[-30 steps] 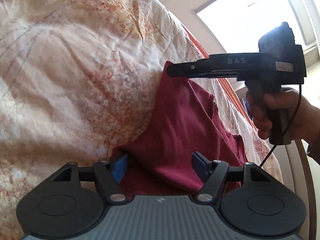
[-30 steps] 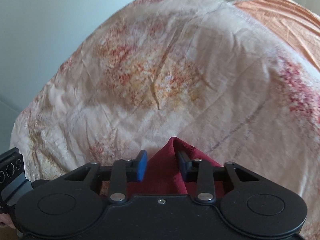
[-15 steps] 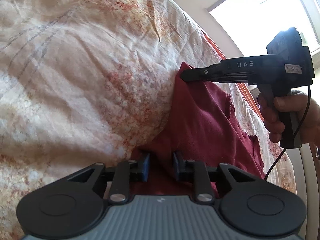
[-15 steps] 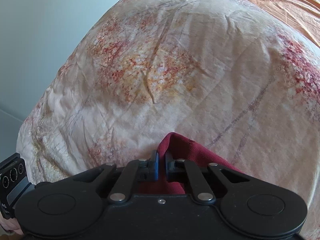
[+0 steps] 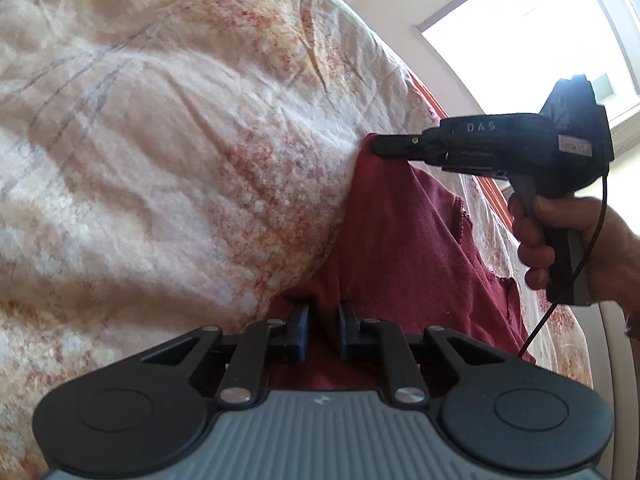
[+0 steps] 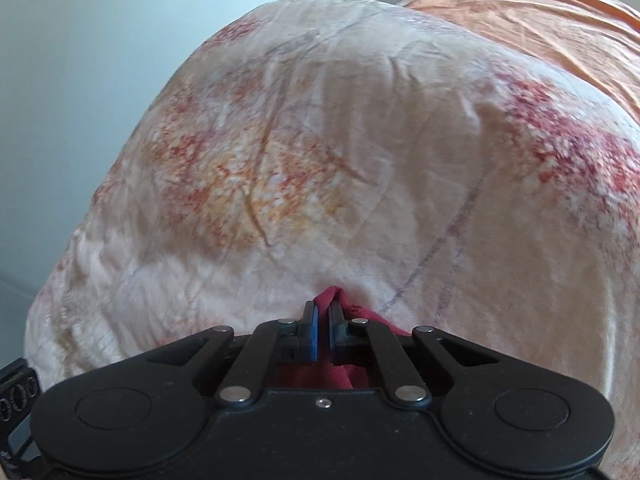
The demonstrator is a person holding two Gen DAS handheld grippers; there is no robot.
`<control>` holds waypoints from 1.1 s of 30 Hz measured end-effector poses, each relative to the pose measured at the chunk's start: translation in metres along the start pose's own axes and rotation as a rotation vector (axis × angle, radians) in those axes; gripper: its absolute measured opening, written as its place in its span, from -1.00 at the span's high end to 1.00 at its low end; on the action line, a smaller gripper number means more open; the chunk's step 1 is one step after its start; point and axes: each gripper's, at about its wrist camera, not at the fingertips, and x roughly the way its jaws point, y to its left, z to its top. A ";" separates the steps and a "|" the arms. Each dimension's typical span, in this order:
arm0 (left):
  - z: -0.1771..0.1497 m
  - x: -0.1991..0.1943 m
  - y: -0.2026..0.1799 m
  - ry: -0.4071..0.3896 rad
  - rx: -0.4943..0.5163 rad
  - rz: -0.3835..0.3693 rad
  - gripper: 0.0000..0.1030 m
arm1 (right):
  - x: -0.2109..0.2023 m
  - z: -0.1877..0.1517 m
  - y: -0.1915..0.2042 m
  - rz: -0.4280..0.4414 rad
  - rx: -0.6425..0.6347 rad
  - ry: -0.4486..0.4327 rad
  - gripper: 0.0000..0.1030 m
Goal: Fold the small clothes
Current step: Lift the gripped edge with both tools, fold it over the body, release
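Observation:
A dark red garment (image 5: 400, 240) lies spread on the floral bedspread (image 5: 160, 140). In the left wrist view my left gripper (image 5: 323, 312) is closing on the garment's near edge, with a bunch of red cloth pinched between its blue pads. At the cloth's far corner my right gripper (image 5: 376, 146) is shut on the fabric, a hand (image 5: 560, 240) holding its handle. The right wrist view shows that gripper (image 6: 323, 312) with its pads together on a small peak of the garment (image 6: 332, 294); the rest of the cloth is hidden under it.
The wrinkled bedspread (image 6: 320, 160) fills most of both views. An orange sheet (image 6: 540, 20) lies past it at the upper right. A bright window (image 5: 540, 20) stands beyond the bed, and a pale wall (image 6: 100, 60) to the left.
Both grippers went from open to closed on the red cloth: the left on the near edge, the right on the far corner. The right gripper's view rolled slightly.

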 end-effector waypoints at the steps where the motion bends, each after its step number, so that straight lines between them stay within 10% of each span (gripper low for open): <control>1: -0.001 0.000 0.001 0.001 -0.004 0.001 0.70 | 0.002 -0.003 -0.001 -0.008 0.006 -0.004 0.93; 19: 0.000 -0.007 -0.001 -0.007 -0.008 0.011 0.66 | -0.010 -0.001 -0.008 0.001 0.096 -0.070 0.96; 24: -0.002 -0.024 -0.006 -0.042 0.029 0.037 0.59 | -0.043 -0.006 0.000 0.050 0.114 -0.187 0.64; 29: 0.000 -0.027 -0.009 -0.044 0.053 0.061 0.49 | -0.035 -0.034 0.004 0.233 0.142 -0.084 0.38; 33: -0.002 -0.027 -0.012 -0.030 0.077 0.078 0.47 | -0.033 -0.076 -0.012 0.135 0.192 -0.058 0.49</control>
